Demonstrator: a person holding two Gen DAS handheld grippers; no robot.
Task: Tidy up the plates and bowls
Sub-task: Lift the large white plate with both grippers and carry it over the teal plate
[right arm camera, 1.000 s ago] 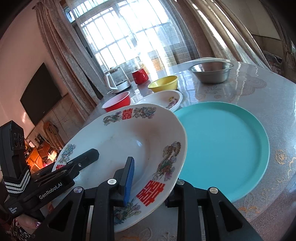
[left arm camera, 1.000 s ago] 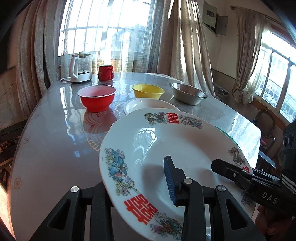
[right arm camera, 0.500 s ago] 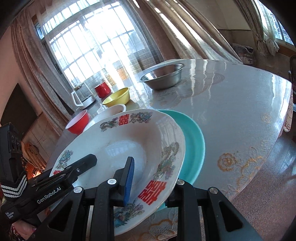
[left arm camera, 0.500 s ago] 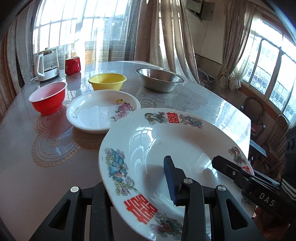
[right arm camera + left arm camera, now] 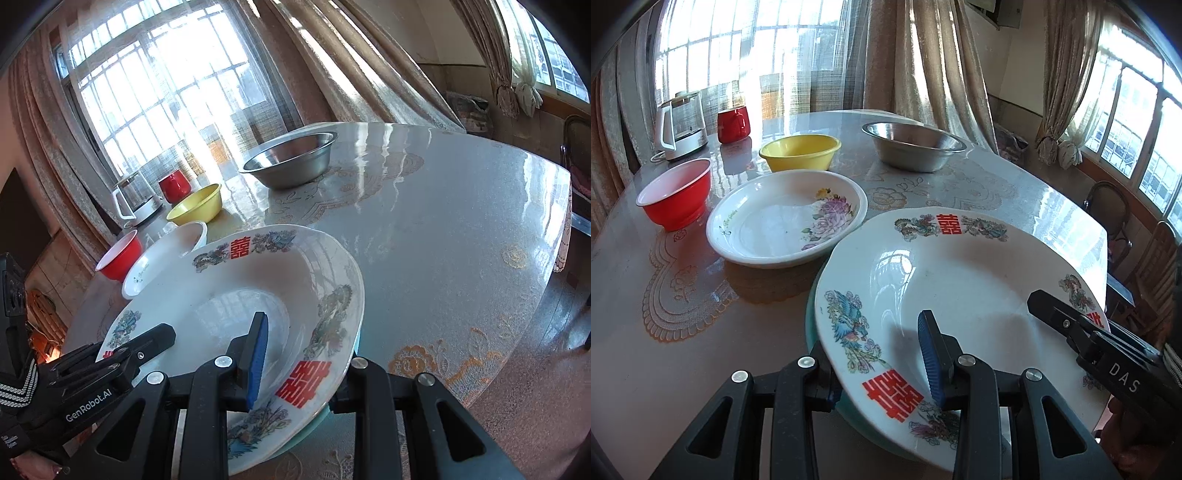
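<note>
Both grippers hold a large white plate (image 5: 960, 280) (image 5: 229, 306) with red characters and dragon and phoenix prints. My left gripper (image 5: 882, 373) is shut on its near-left rim, one blue pad on top and the other finger underneath. My right gripper (image 5: 303, 373) is shut on the opposite rim in the same way. Each gripper also shows in the other's view, the right gripper (image 5: 1071, 332) and the left gripper (image 5: 147, 343). A teal plate (image 5: 812, 332) (image 5: 314, 417) lies directly under the held plate, only a thin edge showing. Whether the two plates touch is unclear.
On the table (image 5: 443, 236) stand a white floral plate (image 5: 775, 225) just left of the held plate, a red bowl (image 5: 676, 195), a yellow bowl (image 5: 799, 151), a steel bowl (image 5: 912, 146), a red mug (image 5: 733, 123) and a kettle (image 5: 681, 125). Chairs (image 5: 1108, 199) stand past the right edge.
Both grippers have carried the white plate sideways to the right, over the teal plate, which went from fully visible to almost covered. The grips have not changed.
</note>
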